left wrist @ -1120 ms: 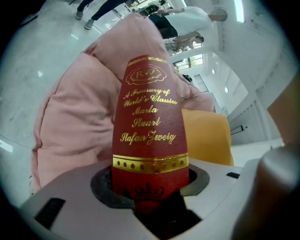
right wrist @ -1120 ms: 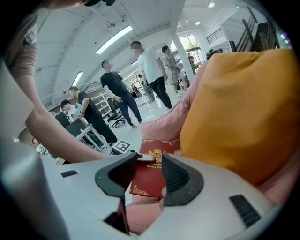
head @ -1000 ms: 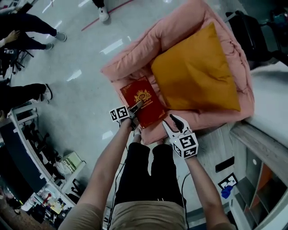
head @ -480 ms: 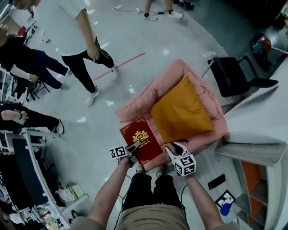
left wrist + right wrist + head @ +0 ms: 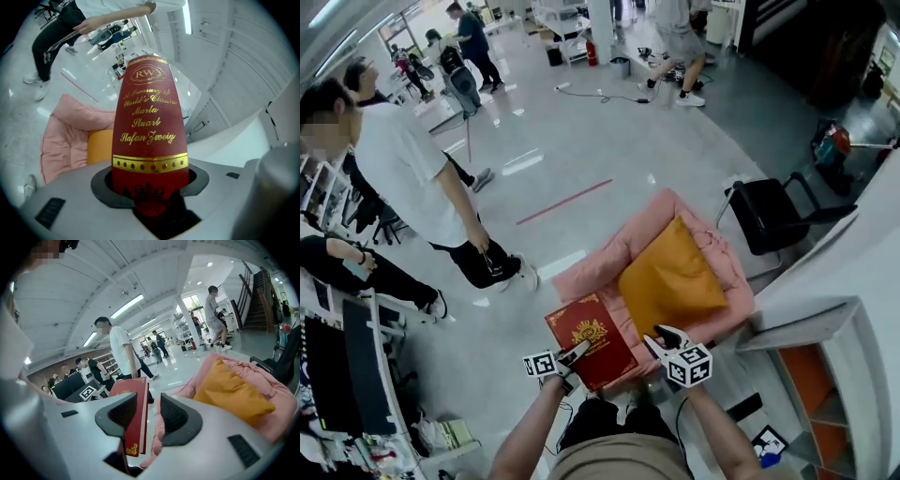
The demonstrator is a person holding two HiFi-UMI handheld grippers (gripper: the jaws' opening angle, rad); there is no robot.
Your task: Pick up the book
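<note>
You've lifted the book (image 5: 591, 336), its spine clamped between the fingers of your left gripper (image 5: 577, 352), above the cushion's (image 5: 614, 255) 7 o'clock corner. Your right gripper (image 5: 660, 338) gapes empty at the book's 3 o'clock.

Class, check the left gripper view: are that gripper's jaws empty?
No, the left gripper is clamped on the red book, which stands between its jaws.
</note>
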